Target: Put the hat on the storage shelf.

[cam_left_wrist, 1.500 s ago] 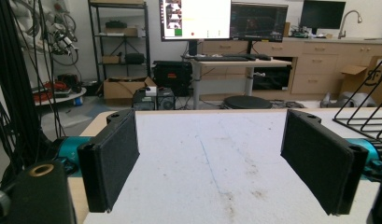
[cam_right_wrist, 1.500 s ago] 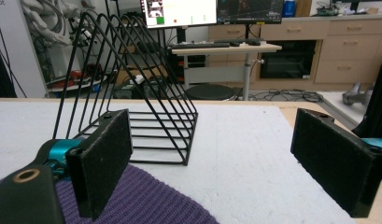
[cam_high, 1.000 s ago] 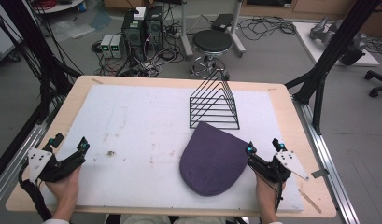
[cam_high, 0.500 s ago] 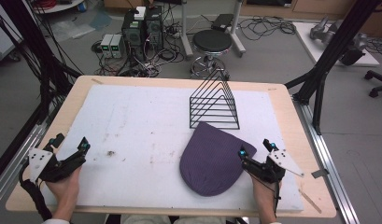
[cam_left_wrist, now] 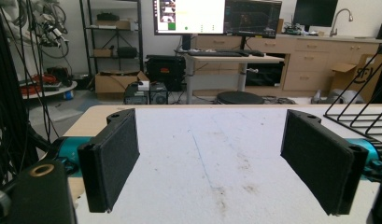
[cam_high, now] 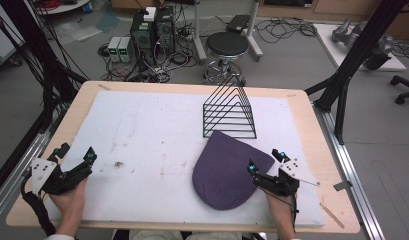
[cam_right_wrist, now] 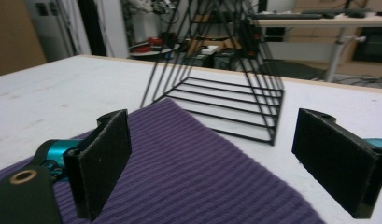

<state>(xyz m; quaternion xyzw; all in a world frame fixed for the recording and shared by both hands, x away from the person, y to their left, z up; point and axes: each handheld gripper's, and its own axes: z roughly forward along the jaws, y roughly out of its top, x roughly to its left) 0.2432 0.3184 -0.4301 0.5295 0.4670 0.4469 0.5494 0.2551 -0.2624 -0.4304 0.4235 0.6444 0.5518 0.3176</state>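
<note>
A purple knit beanie (cam_high: 227, 170) lies flat on the white mat, right of centre, its near part ribbed in the right gripper view (cam_right_wrist: 188, 163). Just behind it stands a black wire rack (cam_high: 229, 107) shaped like a triangle, also seen past the jaws as the rack (cam_right_wrist: 221, 88). My right gripper (cam_high: 264, 160) is open at the beanie's right edge, one jaw over the fabric and the other over bare mat; my right gripper (cam_right_wrist: 214, 121) holds nothing. My left gripper (cam_high: 77, 152) rests open at the mat's near left corner, and the left gripper (cam_left_wrist: 212, 121) has only stained mat between its jaws.
The white mat (cam_high: 152, 125) covers a wooden table (cam_high: 312, 125). Black frame legs rise at the table's left and right sides. A stool (cam_high: 227, 45) and computer boxes (cam_high: 152, 25) stand on the floor behind. The rack's edge (cam_left_wrist: 361, 116) shows at the right of the left gripper view.
My right gripper has slid left toward the beanie and now reaches over its right edge. The left gripper and the beanie have stayed put.
</note>
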